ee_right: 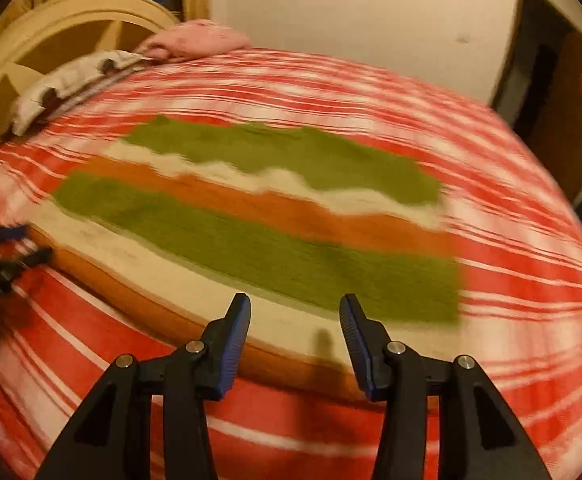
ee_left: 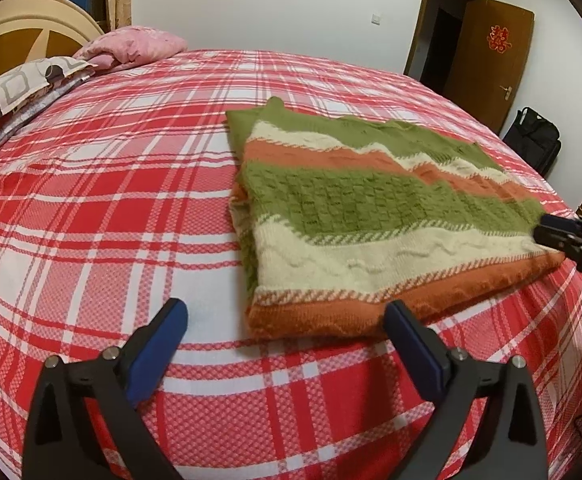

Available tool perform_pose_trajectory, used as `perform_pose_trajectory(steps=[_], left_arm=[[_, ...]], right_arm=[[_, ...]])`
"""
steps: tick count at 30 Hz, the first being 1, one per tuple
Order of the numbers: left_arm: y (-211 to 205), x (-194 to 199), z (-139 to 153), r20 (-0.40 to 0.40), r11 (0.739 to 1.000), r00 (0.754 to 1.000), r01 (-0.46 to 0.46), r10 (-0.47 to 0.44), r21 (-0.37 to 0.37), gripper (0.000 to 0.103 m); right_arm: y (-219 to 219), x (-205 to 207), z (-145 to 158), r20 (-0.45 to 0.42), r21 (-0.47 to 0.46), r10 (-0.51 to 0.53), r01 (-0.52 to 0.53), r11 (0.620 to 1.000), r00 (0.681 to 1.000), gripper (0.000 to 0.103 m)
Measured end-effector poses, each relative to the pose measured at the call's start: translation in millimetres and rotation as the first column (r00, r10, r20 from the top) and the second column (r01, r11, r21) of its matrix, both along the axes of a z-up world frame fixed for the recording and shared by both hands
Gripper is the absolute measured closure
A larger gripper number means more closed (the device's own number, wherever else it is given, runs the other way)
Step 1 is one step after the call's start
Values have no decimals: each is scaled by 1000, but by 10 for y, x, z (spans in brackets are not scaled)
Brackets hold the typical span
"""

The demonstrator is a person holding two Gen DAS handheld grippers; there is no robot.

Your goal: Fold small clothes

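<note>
A knitted sweater (ee_left: pixel 355 216) in green, cream and orange stripes lies folded flat on the red plaid bed (ee_left: pixel 91 208). My left gripper (ee_left: pixel 287 312) is open and empty, just in front of the sweater's orange hem at its near left corner. My right gripper (ee_right: pixel 295 312) is open and empty, over the sweater's (ee_right: pixel 259 216) near cream and orange edge; this view is motion-blurred. The right gripper also shows at the sweater's right edge in the left wrist view (ee_left: pixel 547 232). The left gripper shows at the far left of the right wrist view (ee_right: pixel 11 248).
Pillows (ee_left: pixel 23 84) and a pink cloth (ee_left: pixel 135 46) lie at the headboard (ee_left: pixel 23 36) on the far left. A brown door (ee_left: pixel 487 52) and a black bag (ee_left: pixel 537 140) stand beyond the bed's right side.
</note>
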State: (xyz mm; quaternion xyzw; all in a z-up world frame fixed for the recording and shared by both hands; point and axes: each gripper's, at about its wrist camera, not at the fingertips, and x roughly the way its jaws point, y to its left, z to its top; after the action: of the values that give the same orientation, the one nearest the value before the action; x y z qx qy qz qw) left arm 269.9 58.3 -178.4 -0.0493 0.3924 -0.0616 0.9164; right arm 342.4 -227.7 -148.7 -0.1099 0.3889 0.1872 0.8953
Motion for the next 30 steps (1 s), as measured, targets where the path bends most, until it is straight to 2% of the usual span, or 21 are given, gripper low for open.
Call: perform_pose_trajectory(steps=[3, 5, 6, 10, 13, 15, 18, 21, 22, 24, 26, 30], left_arm=[[15, -16, -7, 3, 1000, 1000, 6, -6, -11, 1], [14, -7, -7, 2, 1000, 1000, 17, -17, -15, 0], [21, 1, -6, 0, 1000, 1000, 18, -18, -18, 0], [99, -55, 23, 11, 999, 1000, -28, 28, -25, 0], [249, -98, 39, 15, 994, 996, -88, 89, -63, 0], [319, -115, 45, 8, 990, 993, -116, 117, -75, 0], [270, -76, 4, -30, 991, 991, -130, 130, 23, 0], [227, -93, -6, -32, 990, 991, -129, 131, 51, 0], [228, -111, -6, -30, 991, 992, -121, 123, 53, 0], [264, -159, -8, -29, 992, 992, -118, 119, 52, 0], [345, -221, 16, -27, 990, 991, -130, 131, 49, 0], [584, -264, 20, -27, 985, 985, -169, 170, 21, 0]], right_arm=[[401, 87, -130, -30, -8, 82, -82, 997, 996, 55], [548, 272, -367, -133, -23, 58, -62, 998, 989, 55], [559, 290, -397, -129, -13, 47, -49, 999, 991, 51], [499, 258, -341, -174, -18, 55, -59, 998, 983, 50], [442, 140, -341, -164, -41, 98, -106, 994, 982, 50], [428, 157, -298, -161, -33, 79, -85, 996, 984, 50], [568, 100, -178, -112, -10, 82, -84, 996, 990, 50], [857, 18, -65, -43, 16, 166, -166, 986, 985, 50], [979, 36, -115, -55, -14, 183, -184, 983, 981, 50], [1125, 147, -342, -139, -80, 165, -177, 981, 976, 50], [1086, 171, -378, -122, -43, 148, -154, 987, 981, 49], [1036, 96, -319, -102, -33, 141, -145, 989, 985, 49]])
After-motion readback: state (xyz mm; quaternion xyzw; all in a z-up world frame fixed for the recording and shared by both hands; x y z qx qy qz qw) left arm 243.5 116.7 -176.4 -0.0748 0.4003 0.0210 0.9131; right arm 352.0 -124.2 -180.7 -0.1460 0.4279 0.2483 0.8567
